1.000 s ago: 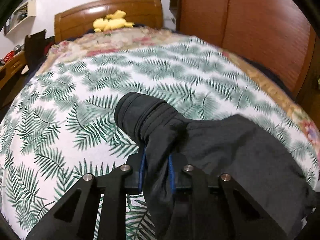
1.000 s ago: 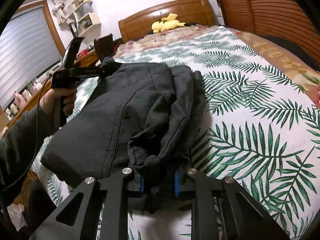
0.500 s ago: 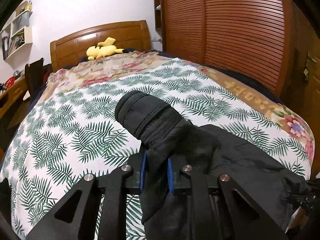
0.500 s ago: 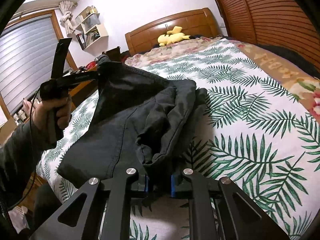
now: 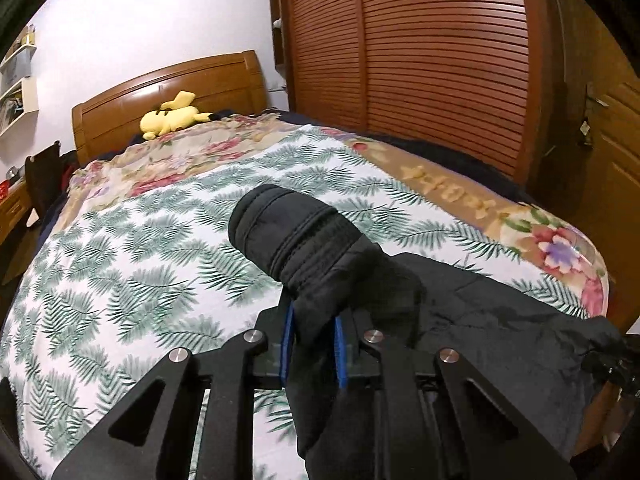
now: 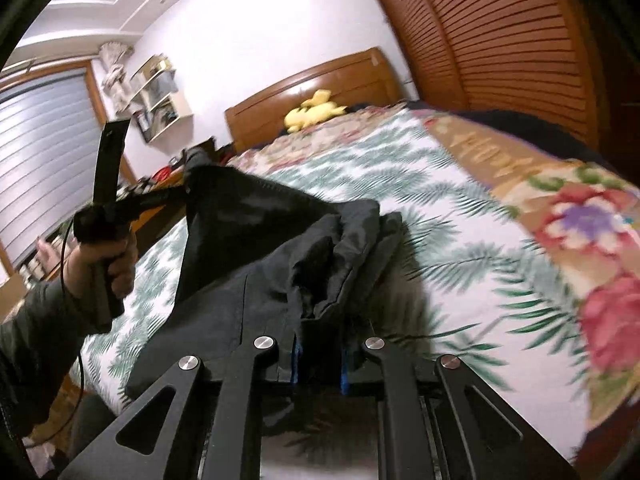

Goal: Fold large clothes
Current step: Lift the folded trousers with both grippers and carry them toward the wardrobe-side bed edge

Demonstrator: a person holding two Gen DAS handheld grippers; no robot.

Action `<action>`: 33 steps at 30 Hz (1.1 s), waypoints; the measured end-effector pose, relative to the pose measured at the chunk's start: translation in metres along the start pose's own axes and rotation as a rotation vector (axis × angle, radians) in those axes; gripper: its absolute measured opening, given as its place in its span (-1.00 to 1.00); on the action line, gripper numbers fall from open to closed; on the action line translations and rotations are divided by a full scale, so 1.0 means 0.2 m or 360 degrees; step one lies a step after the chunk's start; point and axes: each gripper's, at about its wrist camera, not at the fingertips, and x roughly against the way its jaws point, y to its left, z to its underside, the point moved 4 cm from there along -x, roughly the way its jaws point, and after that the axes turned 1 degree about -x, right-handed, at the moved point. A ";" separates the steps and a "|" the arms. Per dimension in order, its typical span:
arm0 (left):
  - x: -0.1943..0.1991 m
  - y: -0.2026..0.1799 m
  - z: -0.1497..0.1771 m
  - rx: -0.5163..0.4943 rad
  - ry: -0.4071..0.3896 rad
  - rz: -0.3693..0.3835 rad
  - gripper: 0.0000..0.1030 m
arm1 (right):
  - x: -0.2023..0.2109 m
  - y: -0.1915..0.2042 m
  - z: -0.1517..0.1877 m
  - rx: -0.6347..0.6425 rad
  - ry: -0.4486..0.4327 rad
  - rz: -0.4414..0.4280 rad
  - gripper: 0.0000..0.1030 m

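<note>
A large black garment (image 5: 492, 344) hangs over a bed with a palm-leaf sheet (image 5: 132, 256). My left gripper (image 5: 313, 346) is shut on a sleeve; the stitched cuff (image 5: 288, 232) sticks out past the blue pads. In the right wrist view the garment (image 6: 248, 240) stretches between both grippers, its left end raised off the sheet. My right gripper (image 6: 319, 356) is shut on a bunched fold of it. A hand (image 6: 104, 264) holds the left gripper (image 6: 186, 190) up at the left, pinching the cloth's far corner.
A yellow plush toy (image 5: 172, 116) lies by the wooden headboard (image 5: 168, 92). Louvered wardrobe doors (image 5: 440, 60) run along the bed's right side, with a wooden door (image 5: 612, 152) beyond. Wall shelves (image 6: 160, 96) and a blinded window (image 6: 40, 152) are at the left. A floral blanket (image 6: 592, 248) covers the bed's right edge.
Both grippers have risen and shifted with the garment still pinched. Its left end now hangs lifted and stretched instead of lying on the sheet.
</note>
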 end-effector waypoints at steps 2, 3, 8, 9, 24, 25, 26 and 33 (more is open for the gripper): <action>-0.03 -0.08 -0.03 -0.0015 -0.0006 0.0032 -0.66 | 0.04 -0.06 -0.03 -0.0032 -0.0029 0.0051 -0.75; -0.04 -0.12 -0.05 -0.0027 -0.0011 0.0046 -0.66 | 0.05 -0.09 -0.05 -0.0040 -0.0037 0.0074 -0.75; -0.11 -0.37 -0.18 -0.0089 -0.0035 0.0137 -0.66 | 0.14 -0.20 -0.15 0.0007 -0.0081 0.0167 -0.76; -0.13 -0.43 -0.21 -0.0108 -0.0040 0.0154 -0.66 | 0.16 -0.25 -0.18 0.0039 -0.0073 0.0205 -0.76; -0.33 -1.21 -0.62 -0.0247 -0.0164 0.0488 -0.67 | 0.62 -0.72 -0.47 0.0119 -0.0144 0.0741 -0.81; -0.34 -1.23 -0.62 -0.0258 -0.0161 0.0492 -0.67 | 0.65 -0.73 -0.45 0.0121 -0.0147 0.0788 -0.81; -0.34 -1.26 -0.61 -0.0280 -0.0154 0.0495 -0.67 | 0.68 -0.74 -0.44 0.0121 -0.0143 0.0833 -0.81; -0.43 -1.25 -0.52 -0.0372 -0.0068 0.0396 -0.58 | 0.71 -0.74 -0.32 0.0054 -0.0069 0.0986 -0.57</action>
